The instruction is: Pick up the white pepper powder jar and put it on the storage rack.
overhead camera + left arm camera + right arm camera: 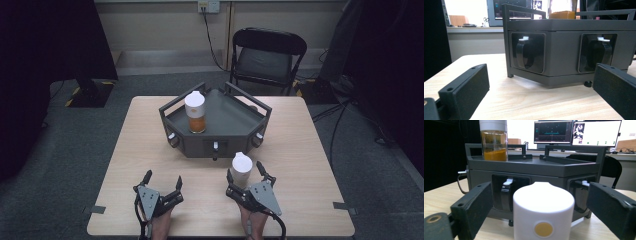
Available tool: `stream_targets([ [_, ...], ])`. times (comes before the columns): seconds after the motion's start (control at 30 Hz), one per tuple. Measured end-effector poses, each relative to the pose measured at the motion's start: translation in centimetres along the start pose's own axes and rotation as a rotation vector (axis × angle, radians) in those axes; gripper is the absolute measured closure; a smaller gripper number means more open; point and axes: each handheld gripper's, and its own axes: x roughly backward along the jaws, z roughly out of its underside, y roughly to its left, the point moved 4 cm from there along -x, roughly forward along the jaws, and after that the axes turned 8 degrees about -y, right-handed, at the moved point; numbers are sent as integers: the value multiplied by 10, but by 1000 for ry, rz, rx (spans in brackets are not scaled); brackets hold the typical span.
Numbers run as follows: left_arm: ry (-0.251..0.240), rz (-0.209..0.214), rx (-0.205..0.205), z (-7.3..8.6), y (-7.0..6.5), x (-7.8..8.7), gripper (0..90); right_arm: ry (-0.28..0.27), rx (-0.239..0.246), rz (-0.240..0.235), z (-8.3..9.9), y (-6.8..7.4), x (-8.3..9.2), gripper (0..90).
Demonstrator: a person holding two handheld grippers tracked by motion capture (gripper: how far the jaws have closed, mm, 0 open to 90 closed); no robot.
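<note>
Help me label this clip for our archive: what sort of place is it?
Probably a lab or office workroom set up for recording. A small wooden table stands on grey carpet, computer monitors glow on a desk behind, and a folding chair sits by a wall socket.

Thing: white bottle (241, 169) — a squat cylinder with a domed top and a small round orange mark low on its side (543, 229).
Pose: upright.
Place: on the counter (125, 165), just in front of the dark grey tray (230, 120) — between the right gripper (245, 171) jaws, gaps on both sides.
</note>
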Motion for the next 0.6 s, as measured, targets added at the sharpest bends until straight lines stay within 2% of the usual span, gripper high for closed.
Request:
stream_targets([
  [0.23,0,0,0,0,0,0,2,3,-16,1,3,1,-5,136],
  [0.6,0,0,0,0,0,0,7,56,-21,24,8,1,-13,168],
])
